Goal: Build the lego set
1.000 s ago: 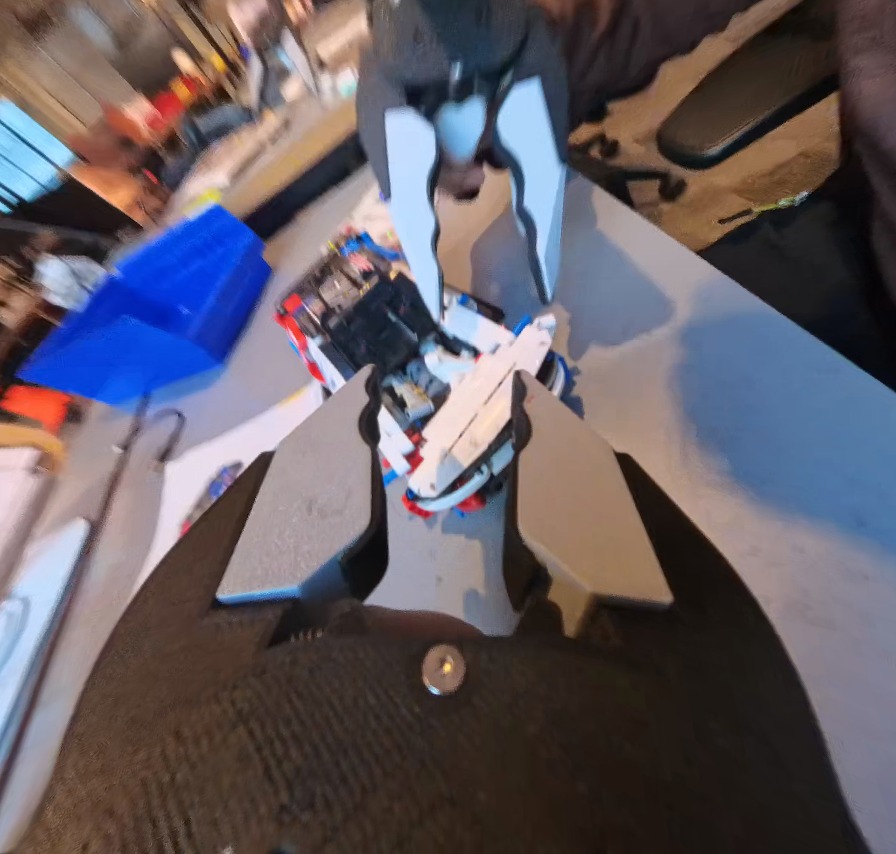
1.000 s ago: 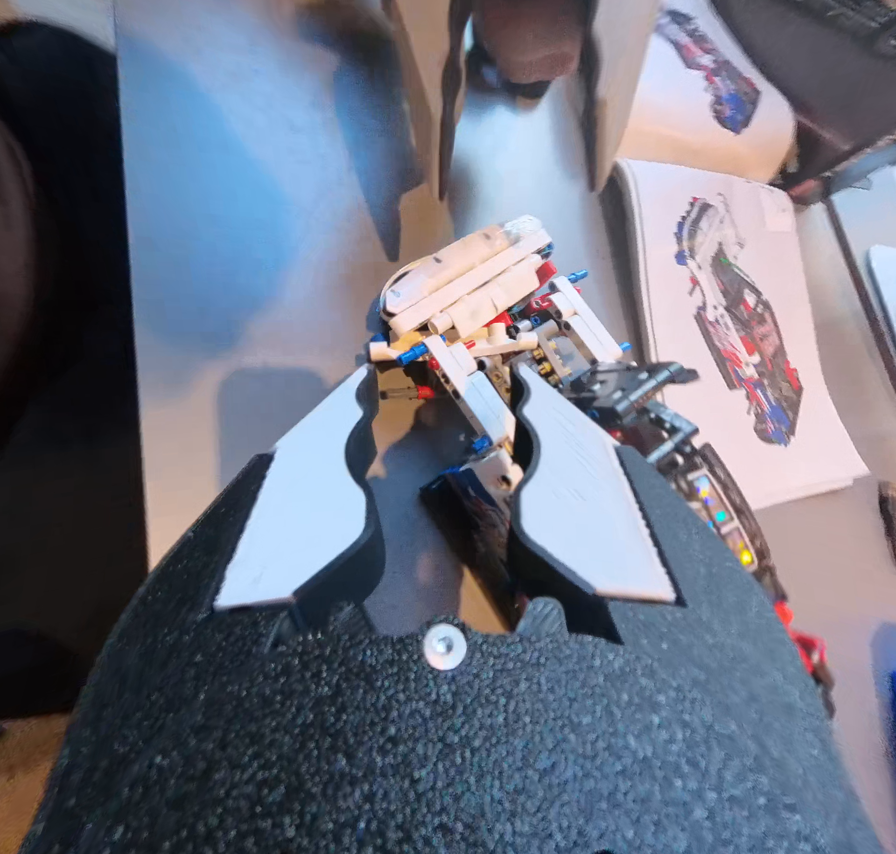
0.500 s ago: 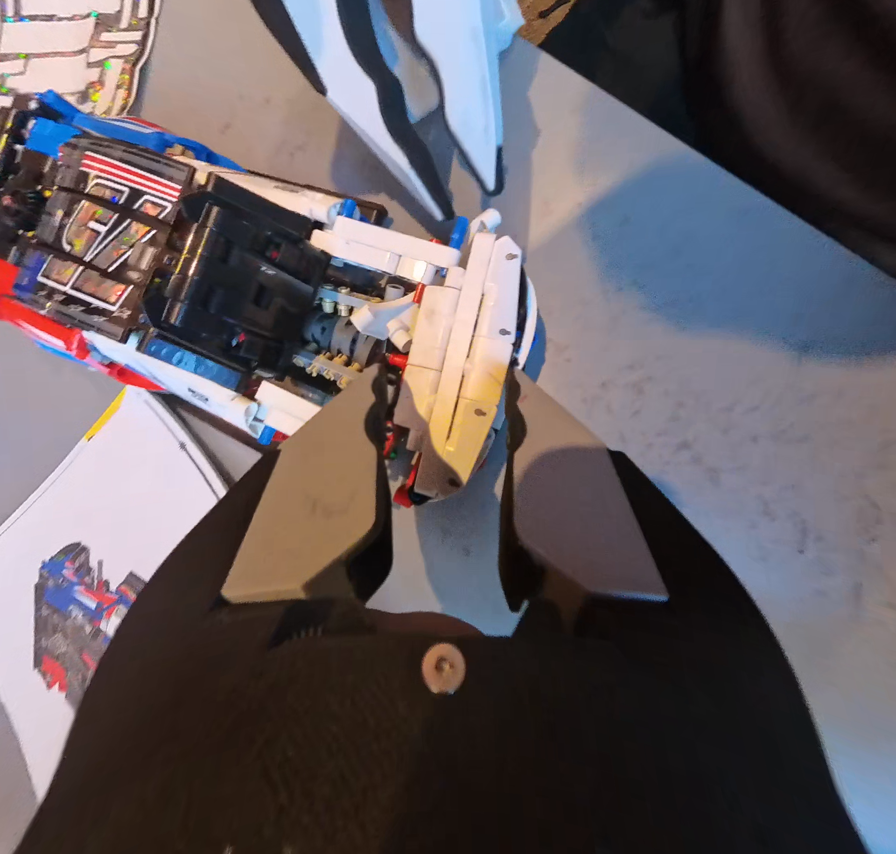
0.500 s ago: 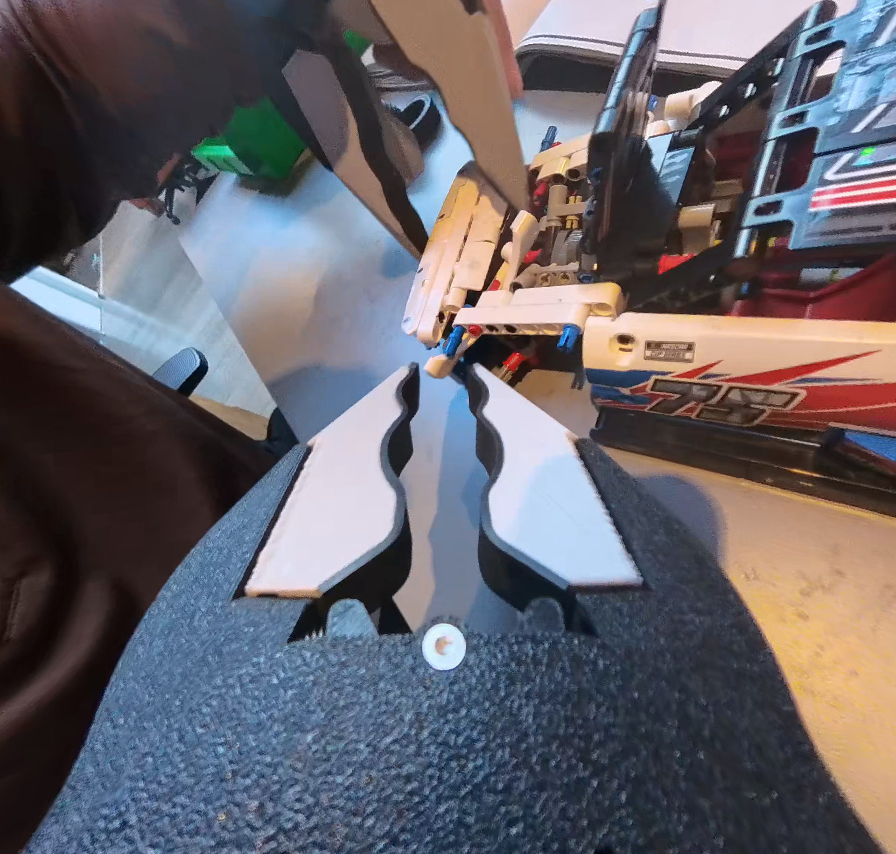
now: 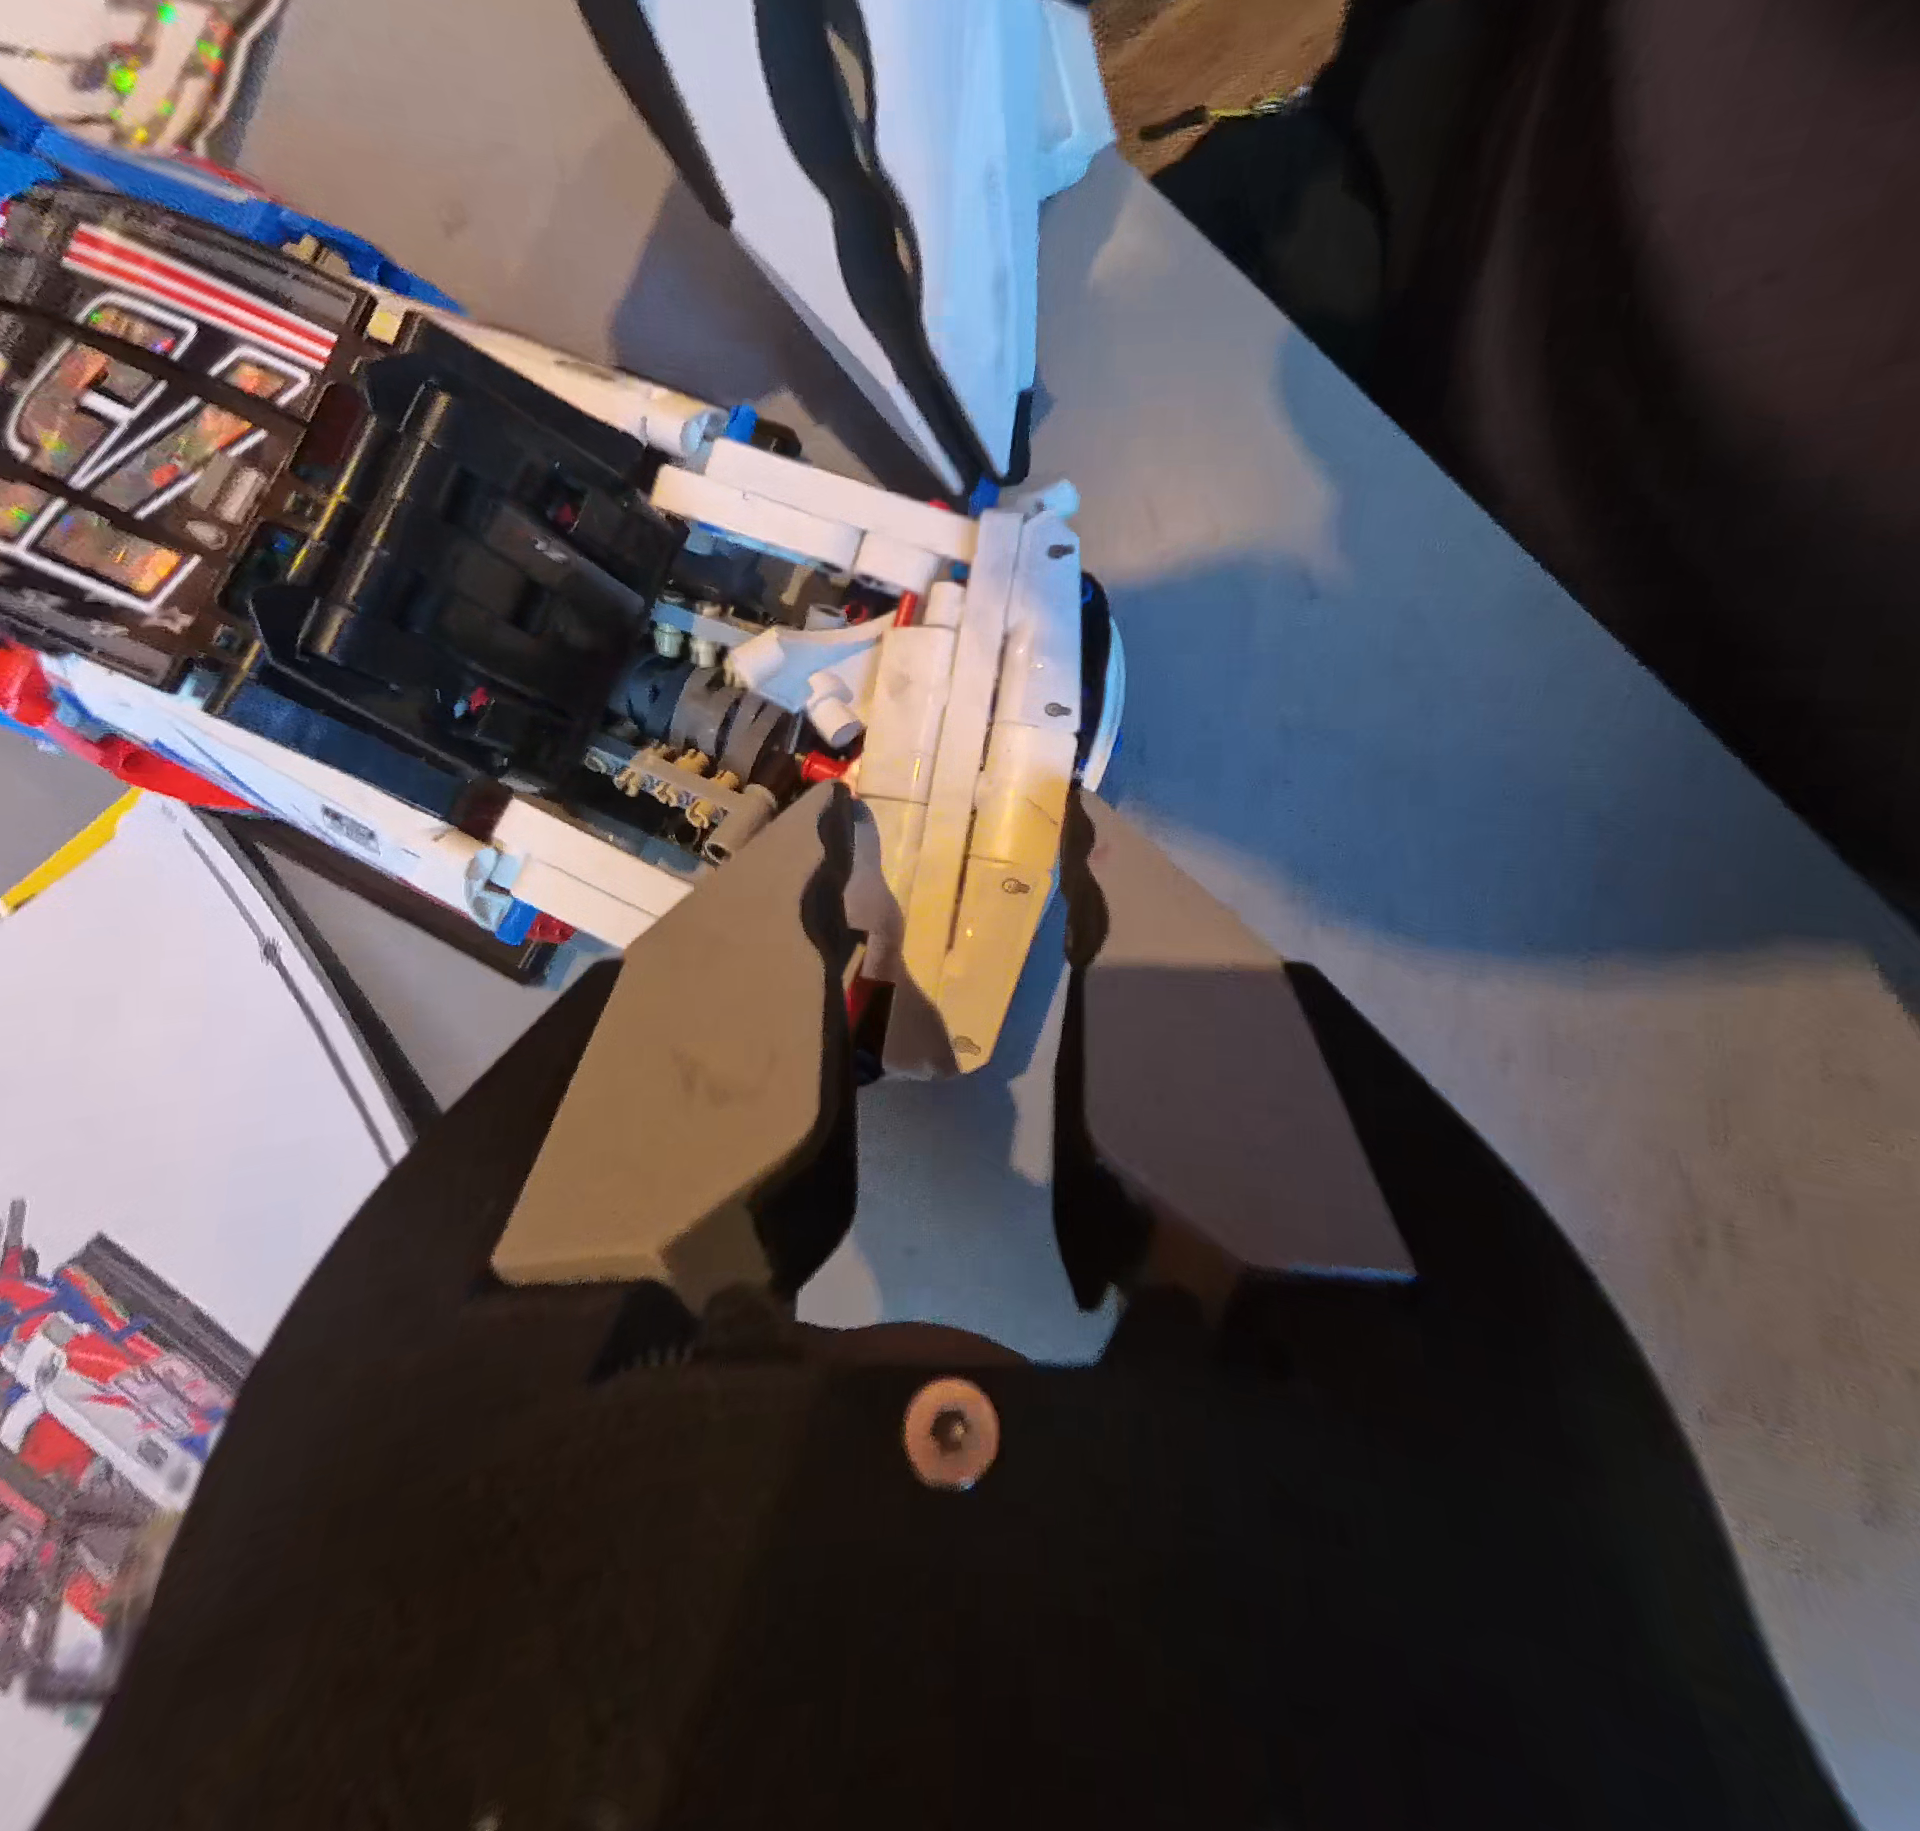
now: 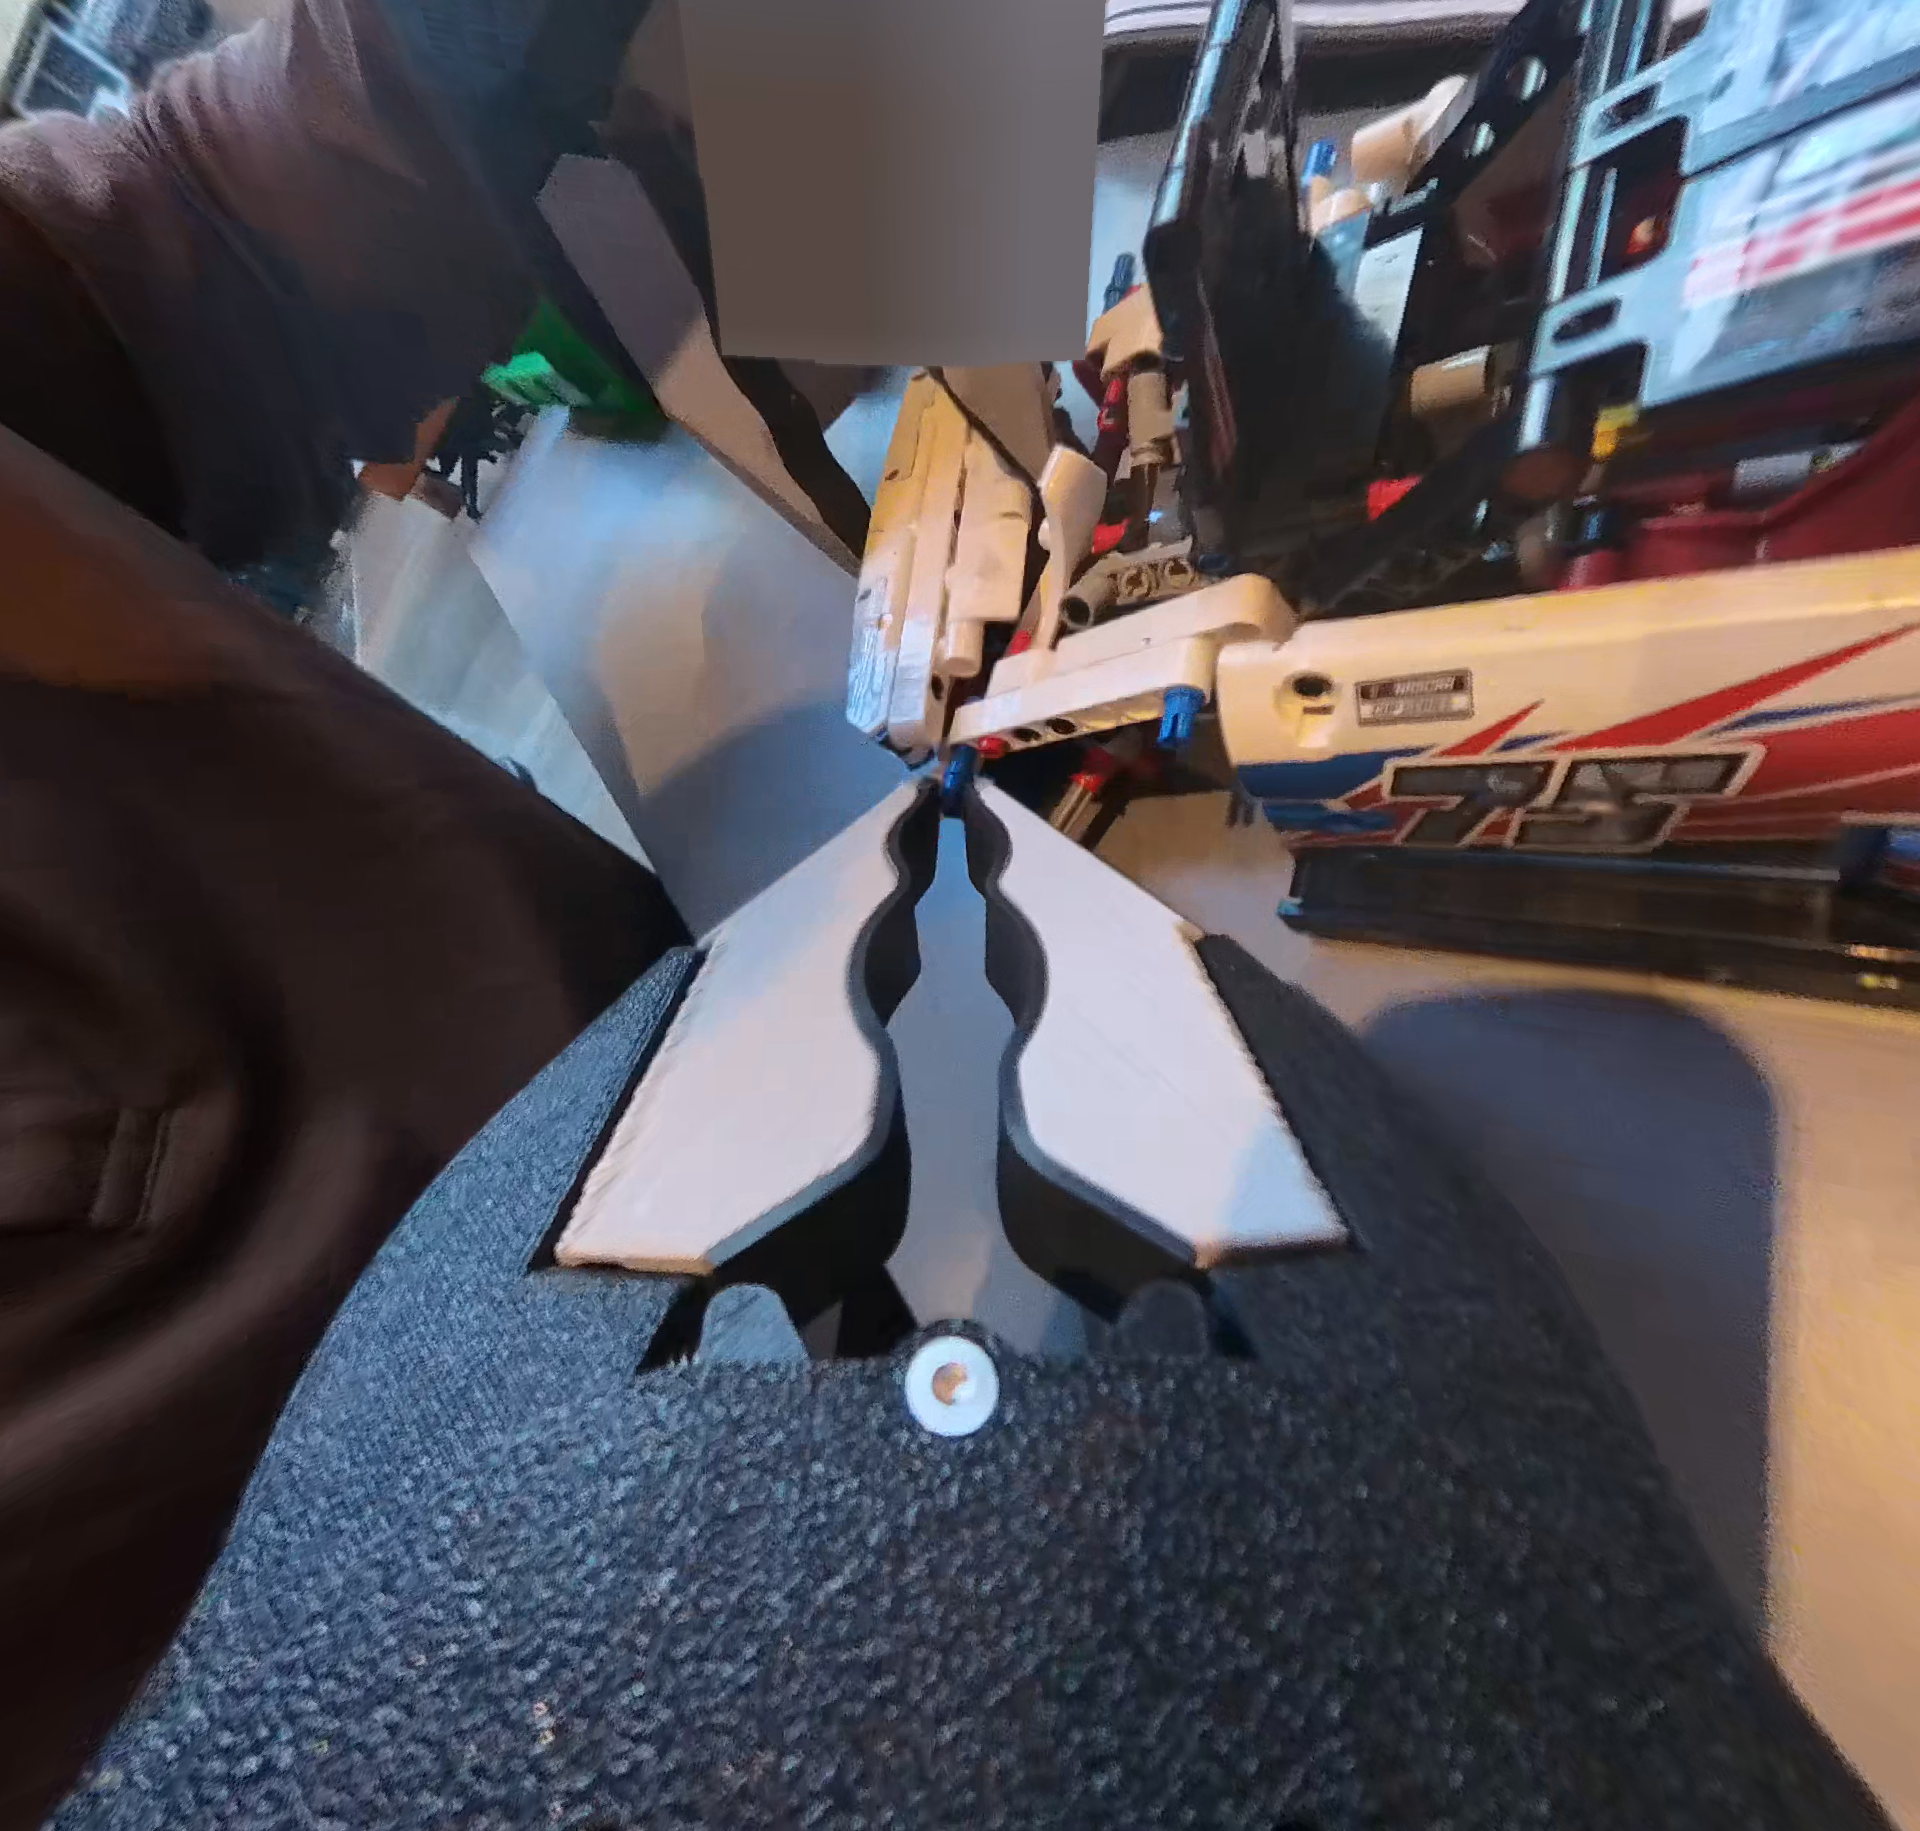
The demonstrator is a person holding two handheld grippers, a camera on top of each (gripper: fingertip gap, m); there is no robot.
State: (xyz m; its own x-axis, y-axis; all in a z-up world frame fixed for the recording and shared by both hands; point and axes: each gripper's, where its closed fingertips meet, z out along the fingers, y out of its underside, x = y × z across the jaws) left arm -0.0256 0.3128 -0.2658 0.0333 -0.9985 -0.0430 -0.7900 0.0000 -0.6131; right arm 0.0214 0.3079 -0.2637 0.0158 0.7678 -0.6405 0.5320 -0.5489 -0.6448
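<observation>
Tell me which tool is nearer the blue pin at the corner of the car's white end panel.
Right. The right tool has its tips pinched around the blue pin. The left tool straddles the far end of the white end panel, away from that pin.

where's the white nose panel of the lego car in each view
Left wrist view: the white nose panel sits centre frame, its near end between the left gripper fingers.
Right wrist view: white nose panel is upper centre, edge-on, just beyond the right gripper tips.
Shared landmark: the blue pin at the panel's corner, also seen at.
</observation>
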